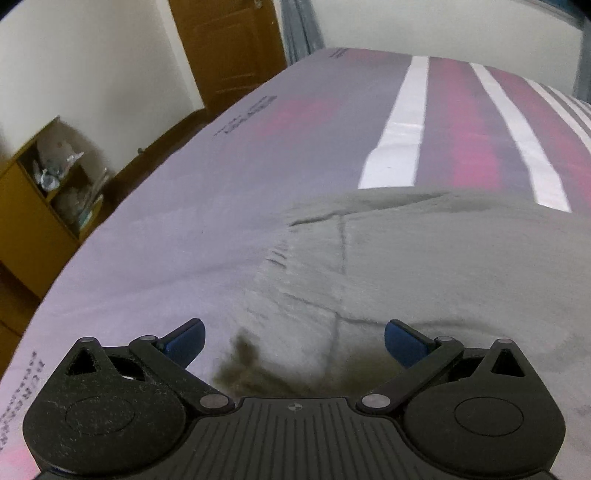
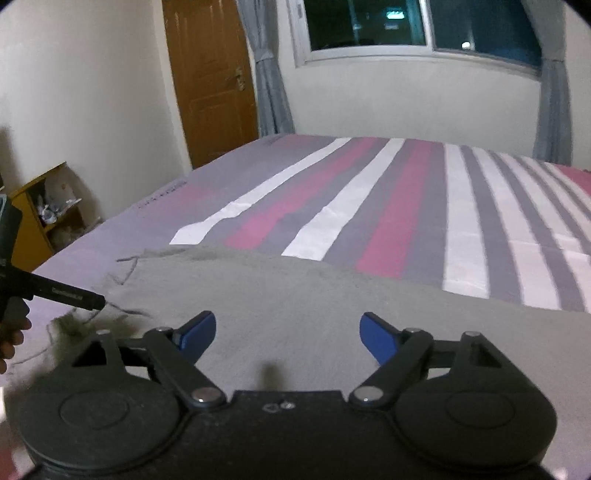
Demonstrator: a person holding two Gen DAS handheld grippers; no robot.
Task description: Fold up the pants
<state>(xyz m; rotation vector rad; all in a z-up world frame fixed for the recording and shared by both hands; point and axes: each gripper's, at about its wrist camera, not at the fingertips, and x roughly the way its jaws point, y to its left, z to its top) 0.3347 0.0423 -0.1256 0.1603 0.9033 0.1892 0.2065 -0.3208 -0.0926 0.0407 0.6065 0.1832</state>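
Grey pants (image 1: 424, 266) lie spread on the striped bed, with a seam and a gathered waistband near the left gripper. My left gripper (image 1: 294, 341) is open and empty, low over the pants' left part. In the right wrist view the pants (image 2: 295, 295) fill the near bed. My right gripper (image 2: 288, 336) is open and empty just above them. The left gripper's body (image 2: 55, 293) shows at that view's left edge, over the pants' left end.
The bed (image 2: 406, 192) has grey, pink and white stripes. A yellow shelf unit (image 1: 44, 192) stands left of the bed. A brown door (image 2: 210, 74), grey curtains and a dark window (image 2: 406, 26) are on the far walls.
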